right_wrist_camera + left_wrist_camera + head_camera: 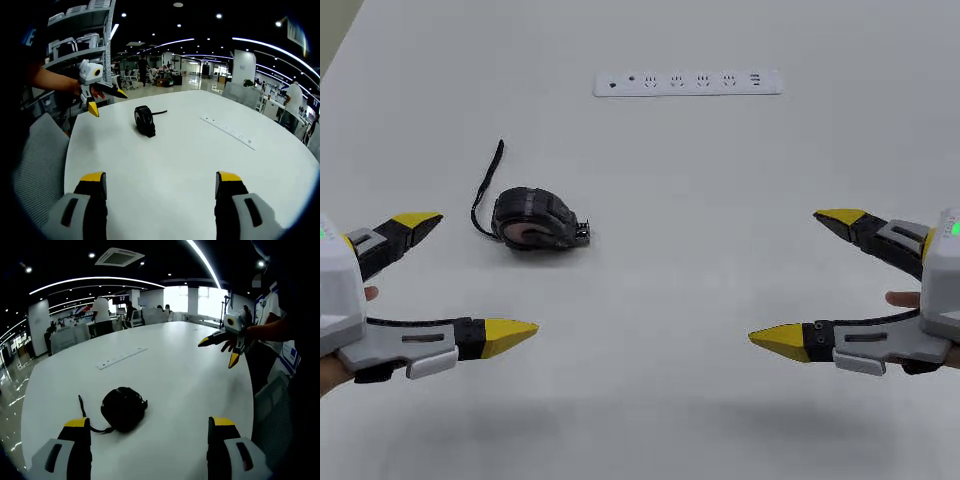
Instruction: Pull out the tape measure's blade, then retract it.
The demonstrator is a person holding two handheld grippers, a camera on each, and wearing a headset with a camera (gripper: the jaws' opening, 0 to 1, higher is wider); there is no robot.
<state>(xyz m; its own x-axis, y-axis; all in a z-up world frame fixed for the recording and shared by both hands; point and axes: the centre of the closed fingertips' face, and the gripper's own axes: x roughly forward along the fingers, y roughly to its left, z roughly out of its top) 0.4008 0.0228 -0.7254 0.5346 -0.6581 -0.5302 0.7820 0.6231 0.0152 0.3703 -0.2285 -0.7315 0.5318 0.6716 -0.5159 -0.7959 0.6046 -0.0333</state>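
White table (720, 300), tape measure (535, 220) ahead of left gripper's (488, 271) spread jaws

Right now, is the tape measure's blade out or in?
In: the tape measure shows only its end hook; no blade lies on the table.

A large white table (165, 355) stands in an open office; curved light strips (90, 278) cross the dark ceiling, windows (192, 299) glow beyond, shelving (85, 47) lines one side.
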